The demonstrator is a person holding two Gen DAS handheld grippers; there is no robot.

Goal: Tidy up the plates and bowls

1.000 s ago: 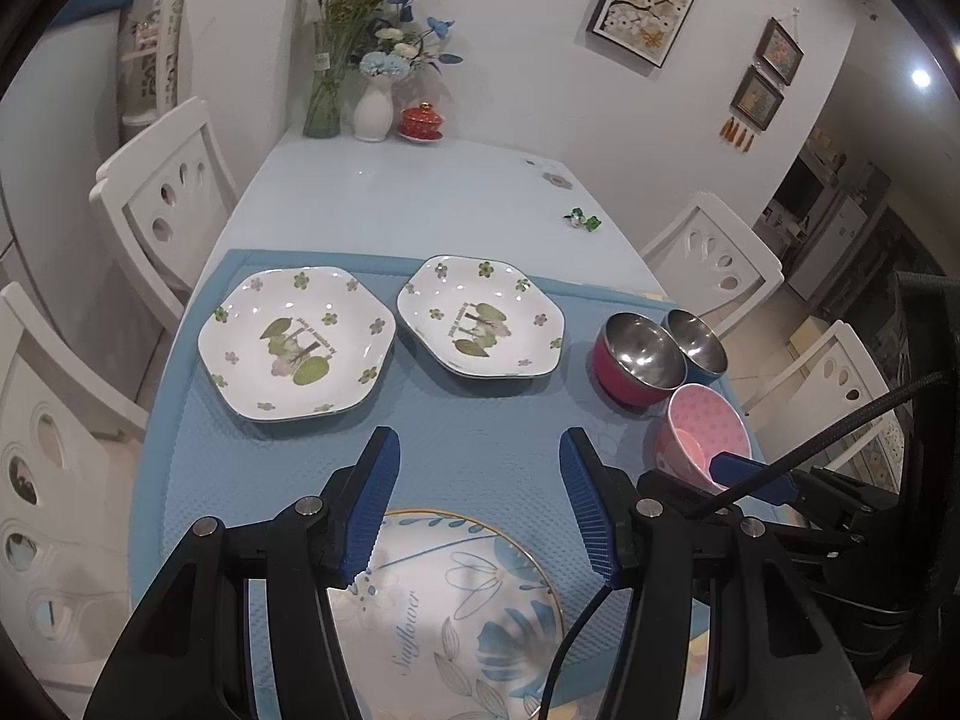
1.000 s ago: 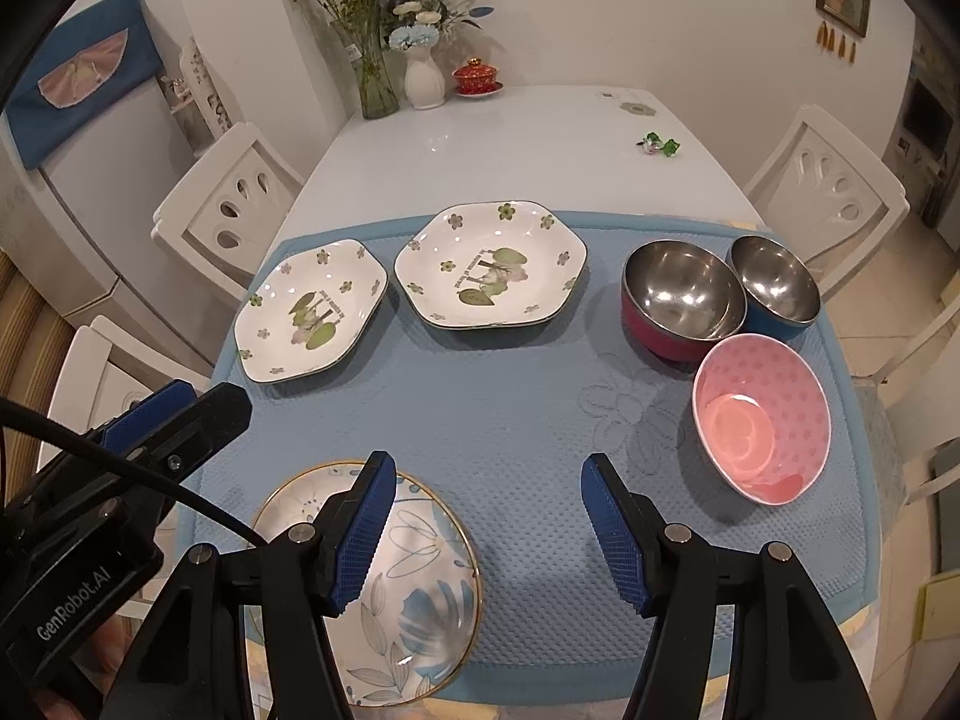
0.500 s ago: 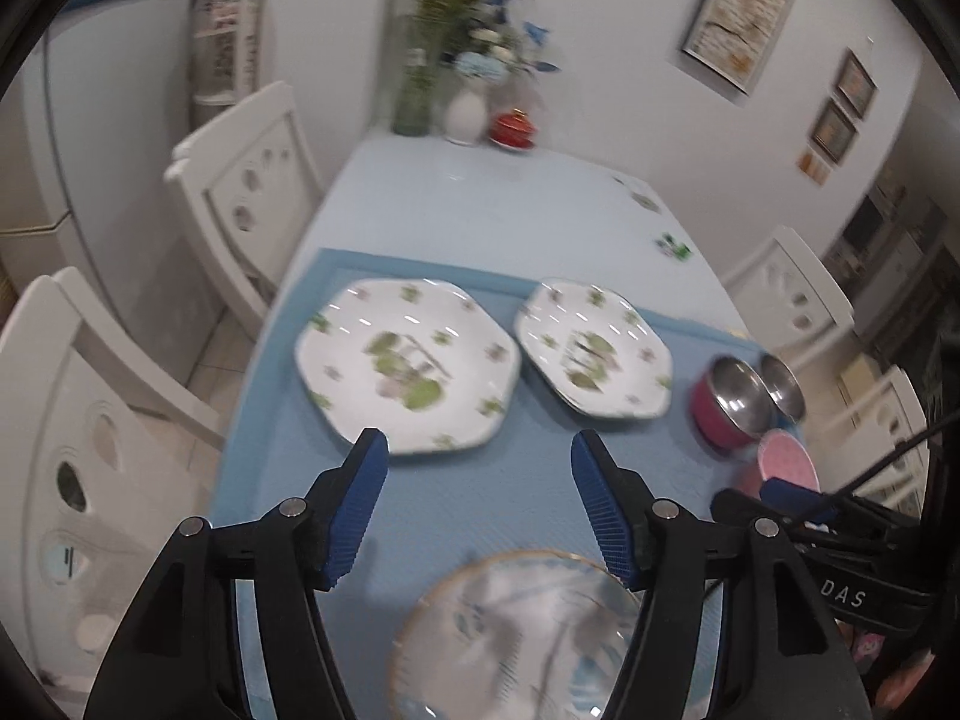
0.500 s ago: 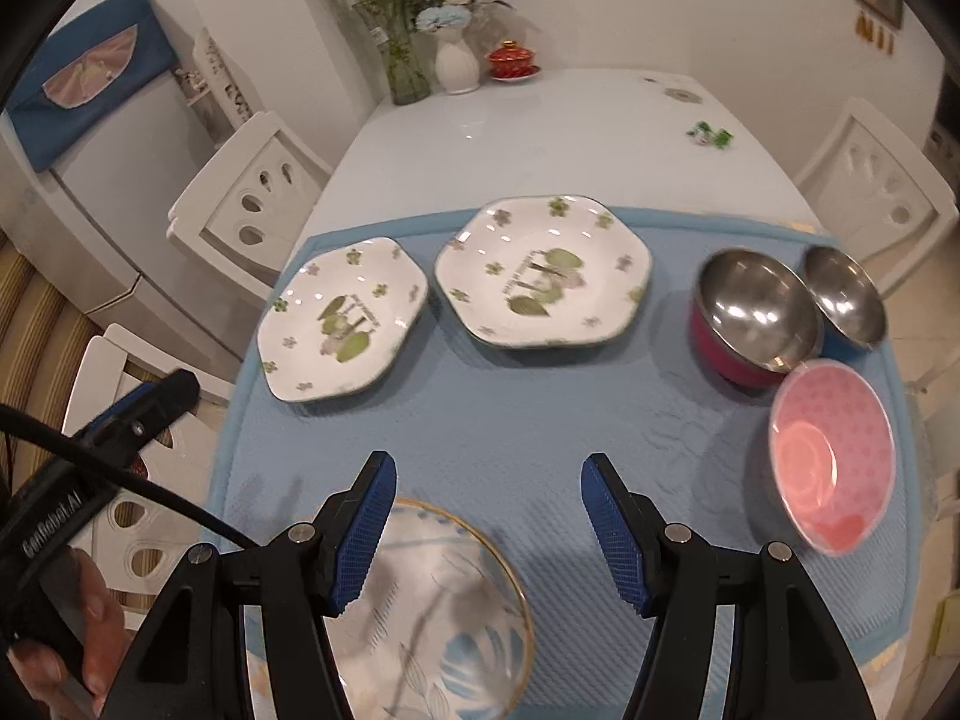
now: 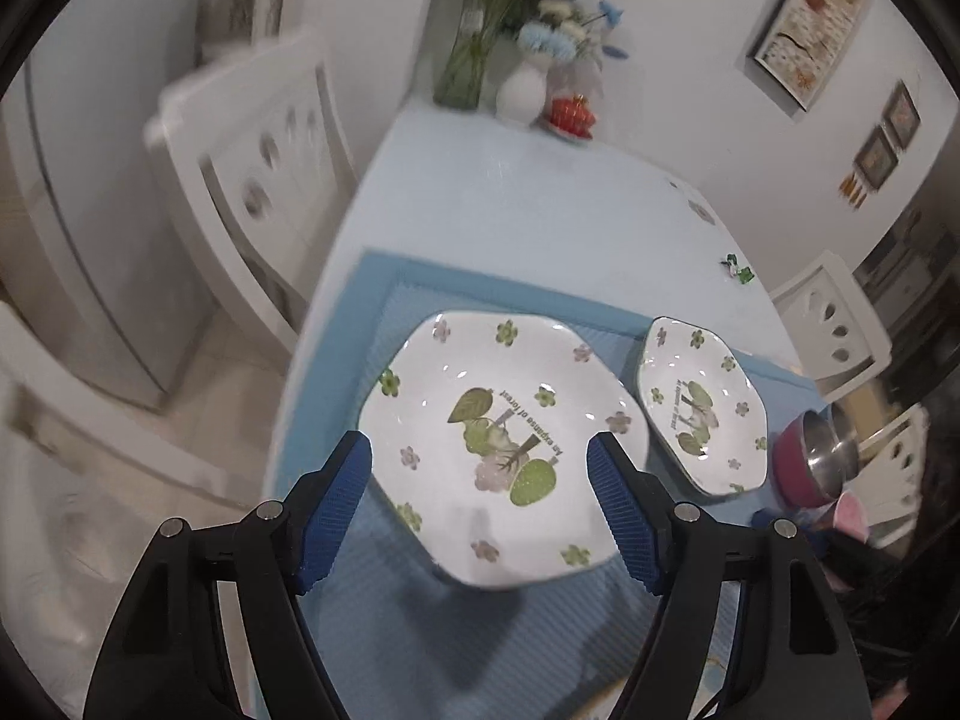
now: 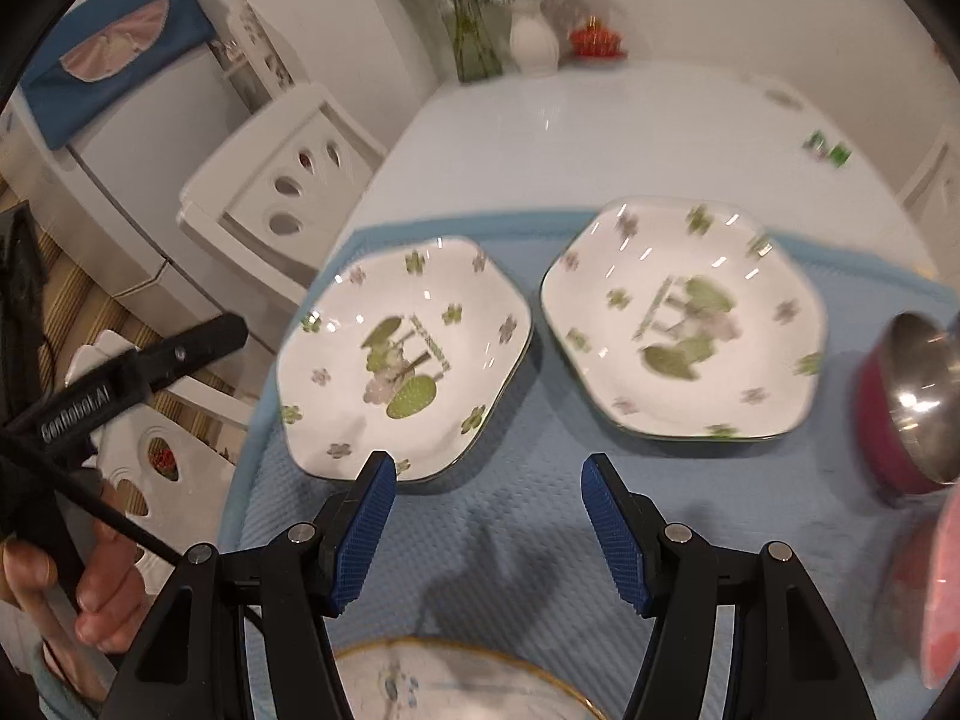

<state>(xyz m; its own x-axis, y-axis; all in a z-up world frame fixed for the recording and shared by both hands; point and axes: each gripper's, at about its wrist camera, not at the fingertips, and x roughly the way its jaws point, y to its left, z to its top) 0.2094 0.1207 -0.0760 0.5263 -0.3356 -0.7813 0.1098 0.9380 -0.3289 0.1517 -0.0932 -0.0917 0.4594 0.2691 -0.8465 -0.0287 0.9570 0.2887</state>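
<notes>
Hovering left gripper [image 5: 480, 474], jaws just widening, above flowered plate [image 5: 510, 444].

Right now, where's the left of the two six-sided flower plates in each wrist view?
Left wrist: the left flower plate fills the centre, framed between the left gripper fingers, not touched.
Right wrist: the same plate lies left of centre, above the right gripper left finger.
Shared landmark: the white vase at the table's far end.
</notes>
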